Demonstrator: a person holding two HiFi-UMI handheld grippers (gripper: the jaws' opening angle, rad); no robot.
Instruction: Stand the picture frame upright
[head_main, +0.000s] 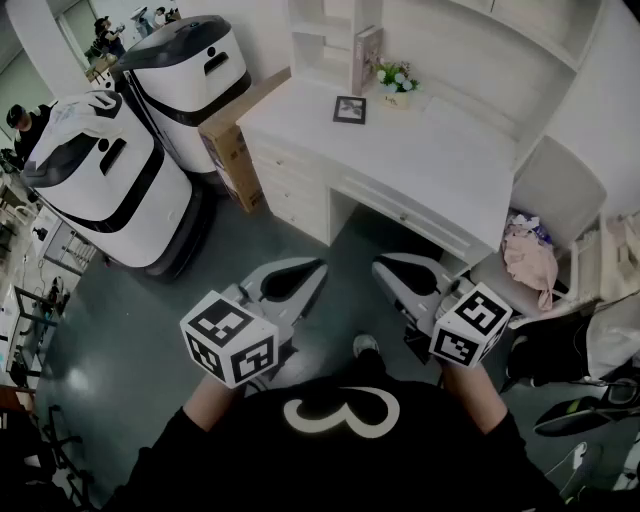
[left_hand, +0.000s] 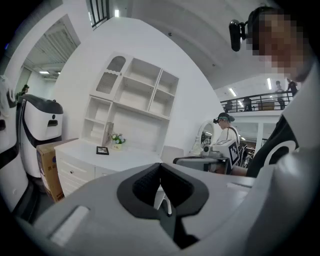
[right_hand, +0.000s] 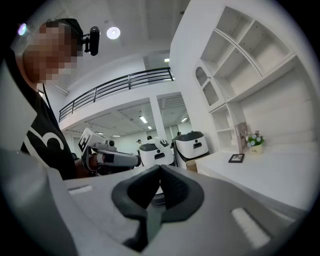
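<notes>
Well apart from both grippers, the frame (head_main: 349, 110) lies flat on the tabletop (head_main: 430, 160) beside the flowers (head_main: 397, 78). Left gripper (head_main: 308, 270) and right gripper (head_main: 388, 267) hover over the floor, fingers pressed together, empty.

White "3" (head_main: 340, 413) — on the black shirt (head_main: 240, 465)

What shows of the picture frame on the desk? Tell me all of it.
The picture frame is small and nearly square, with a dark border, a pale mat and a dark picture inside; its material is too small to tell. It looks to lie flat, face up, not standing. It sits towards the back of the white desk, in front of the shelf unit and beside a small pot of flowers, apart from both. Only the desk touches it.
</notes>
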